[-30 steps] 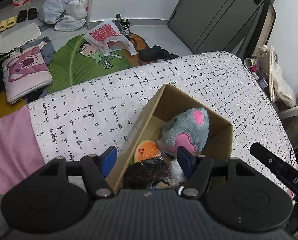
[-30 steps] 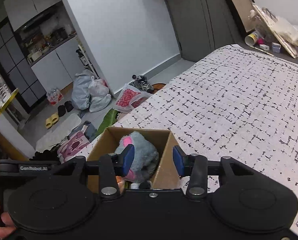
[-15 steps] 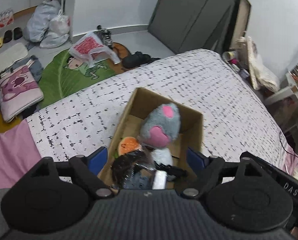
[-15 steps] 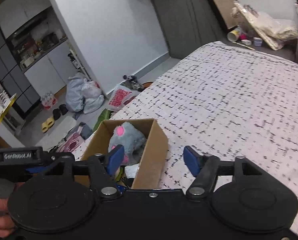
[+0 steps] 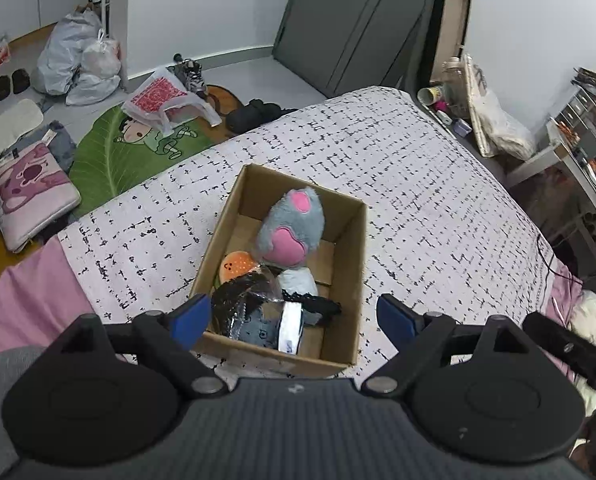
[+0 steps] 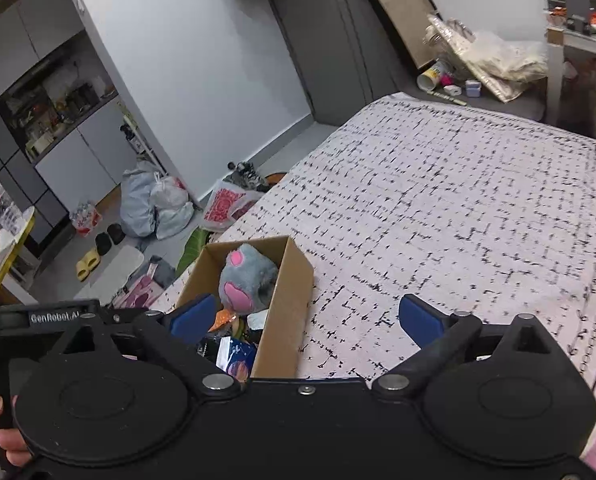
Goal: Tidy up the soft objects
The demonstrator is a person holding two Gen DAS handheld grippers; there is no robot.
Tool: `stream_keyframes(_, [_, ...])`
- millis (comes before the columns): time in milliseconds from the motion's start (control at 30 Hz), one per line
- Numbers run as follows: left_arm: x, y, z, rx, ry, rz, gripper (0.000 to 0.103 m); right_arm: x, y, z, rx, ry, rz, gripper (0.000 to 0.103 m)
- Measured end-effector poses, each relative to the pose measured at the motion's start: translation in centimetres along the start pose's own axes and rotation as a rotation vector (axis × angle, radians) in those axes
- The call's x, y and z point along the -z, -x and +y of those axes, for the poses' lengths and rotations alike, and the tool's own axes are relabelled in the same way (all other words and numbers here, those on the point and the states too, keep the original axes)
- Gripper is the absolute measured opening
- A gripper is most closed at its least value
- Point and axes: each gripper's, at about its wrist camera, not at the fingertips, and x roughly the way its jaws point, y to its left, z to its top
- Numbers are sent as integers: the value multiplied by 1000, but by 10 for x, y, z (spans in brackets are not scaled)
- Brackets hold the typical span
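The cardboard box (image 5: 358,280) sat at frame centre on the bed (image 5: 418,168), long axis running bottom-to-top. The grey plush (image 5: 291,226) stood inside. Left claw (image 5: 293,318) and right claw (image 6: 304,318) were spread, empty.

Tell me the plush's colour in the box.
Grey plush with pink patches; clearest in the left wrist view.

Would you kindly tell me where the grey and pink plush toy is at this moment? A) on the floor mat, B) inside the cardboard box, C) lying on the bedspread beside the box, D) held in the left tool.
B: the plush toy sits inside the cardboard box.
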Motion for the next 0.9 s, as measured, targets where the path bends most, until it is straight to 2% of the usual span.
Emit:
stream_keyframes(67, [3, 5, -2, 13, -14, 1, 89, -1, 10, 1, 21, -5, -24, 103])
stream_keyframes(300, [13, 28, -3, 34, -44, -25, 89, 0, 41, 2, 53, -17, -39, 103])
stream_keyframes(500, [21, 48, -6, 49, -77, -57, 89, 20, 67, 3, 72, -41, -60, 103])
stream_keyframes(700, [32, 67, -9, 68, -102, -61, 90, 34, 84, 3, 91, -130, -73, 103])
stream_keyframes(900, [44, 83, -9, 69, -115, -66, 91, 46, 102, 19, 127, -102, -113, 103])
